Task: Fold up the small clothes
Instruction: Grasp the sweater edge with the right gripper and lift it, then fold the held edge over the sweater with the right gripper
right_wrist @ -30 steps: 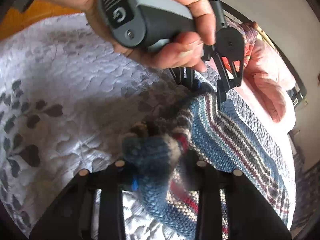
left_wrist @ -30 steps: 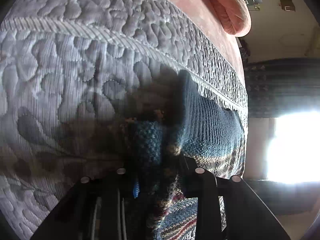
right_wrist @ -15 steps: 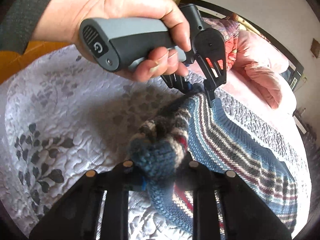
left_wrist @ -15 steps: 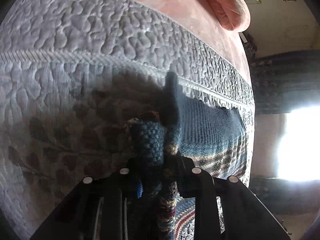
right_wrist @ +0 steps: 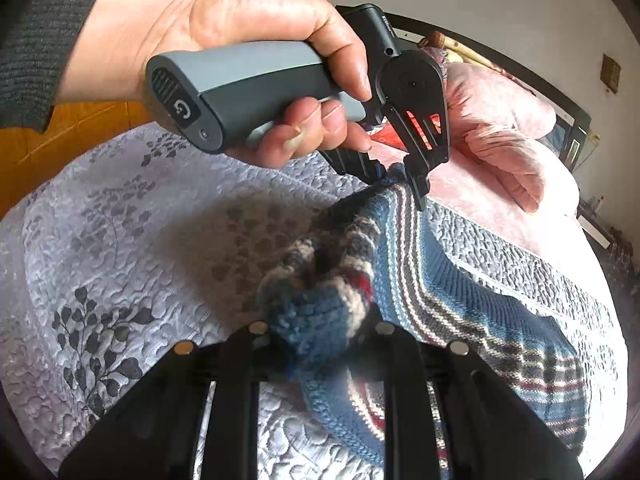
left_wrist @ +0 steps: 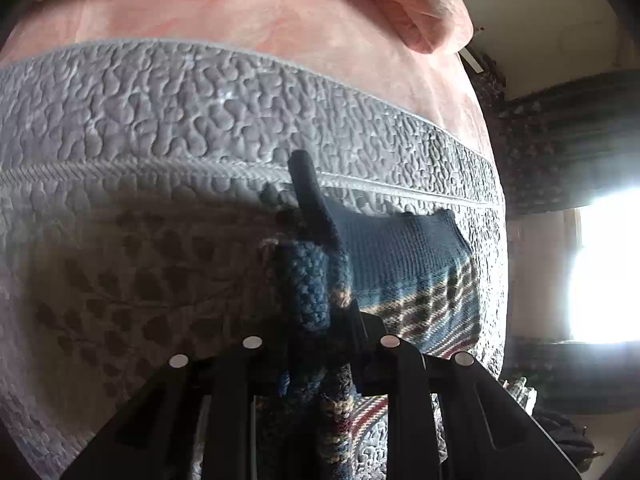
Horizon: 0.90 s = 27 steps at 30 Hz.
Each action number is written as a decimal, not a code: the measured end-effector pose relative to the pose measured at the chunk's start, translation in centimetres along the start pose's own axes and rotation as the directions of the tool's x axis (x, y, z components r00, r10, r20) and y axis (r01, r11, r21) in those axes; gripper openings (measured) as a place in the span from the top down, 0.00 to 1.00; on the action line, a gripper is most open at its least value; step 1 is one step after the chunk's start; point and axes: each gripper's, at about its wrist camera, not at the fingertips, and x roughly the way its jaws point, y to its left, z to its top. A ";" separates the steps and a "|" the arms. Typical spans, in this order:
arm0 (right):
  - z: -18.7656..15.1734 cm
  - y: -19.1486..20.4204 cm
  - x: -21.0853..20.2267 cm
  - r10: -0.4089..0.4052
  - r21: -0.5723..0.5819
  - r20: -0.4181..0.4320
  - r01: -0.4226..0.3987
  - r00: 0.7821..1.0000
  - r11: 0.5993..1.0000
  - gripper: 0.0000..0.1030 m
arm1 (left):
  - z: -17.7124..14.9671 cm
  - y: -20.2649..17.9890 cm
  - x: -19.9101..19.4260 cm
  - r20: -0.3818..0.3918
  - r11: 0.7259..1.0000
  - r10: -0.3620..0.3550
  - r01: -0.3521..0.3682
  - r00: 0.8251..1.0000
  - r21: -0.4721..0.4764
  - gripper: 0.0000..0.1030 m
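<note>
A small knitted sweater [right_wrist: 460, 304], blue with grey, white and red stripes, is held up by one edge over a grey quilted bedspread [right_wrist: 132, 248]. My right gripper [right_wrist: 320, 340] is shut on a bunched blue corner of it. In the right wrist view a hand holds my left gripper [right_wrist: 394, 178], which is shut on the sweater's far corner. In the left wrist view the left gripper [left_wrist: 316, 344] pinches a dark blue fold, and the rest of the sweater [left_wrist: 404, 256] trails down onto the bedspread [left_wrist: 168, 128].
A pink blanket [left_wrist: 248, 16] and a pink pillow [right_wrist: 508, 148] lie beyond the bedspread's edge. A dark bed frame [right_wrist: 532, 76] runs along the wall. Orange wooden floor [right_wrist: 80, 132] shows at the left, a bright window [left_wrist: 604, 264] at the right.
Both grippers have risen and carried the held edge of the sweater toward the pink blanket. More of the sweater hangs free of the bedspread.
</note>
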 end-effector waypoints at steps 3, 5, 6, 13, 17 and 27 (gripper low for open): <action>0.3 -0.8 -0.7 0.000 0.017 0.010 0.000 1.000 1.000 0.84 | 0.1 -1.1 -0.4 0.004 1.000 0.012 -0.012 1.000 0.009 0.78; 0.5 -1.3 -1.2 -0.003 0.026 0.016 0.002 1.000 1.000 0.84 | 0.2 -1.6 -0.8 0.006 1.000 0.019 -0.020 1.000 0.013 0.78; 0.6 -1.5 -1.4 -0.005 0.029 0.020 0.004 1.000 1.000 0.84 | 0.2 -1.8 -0.9 0.008 1.000 0.023 -0.023 1.000 0.014 0.78; 1.0 -2.9 -2.7 -0.010 0.057 0.036 0.008 0.999 0.998 0.85 | 0.3 -3.6 -1.4 0.014 0.999 0.044 -0.045 0.999 0.027 0.78; 1.0 -3.8 -3.4 -0.014 0.073 0.041 0.011 0.999 0.997 0.86 | 0.3 -4.6 -1.6 0.018 0.998 0.056 -0.057 0.998 0.032 0.78; 1.1 -6.3 -5.6 -0.036 0.130 0.058 0.028 0.998 0.991 0.86 | 0.6 -8.3 -2.0 0.027 0.994 0.090 -0.091 0.996 0.053 0.78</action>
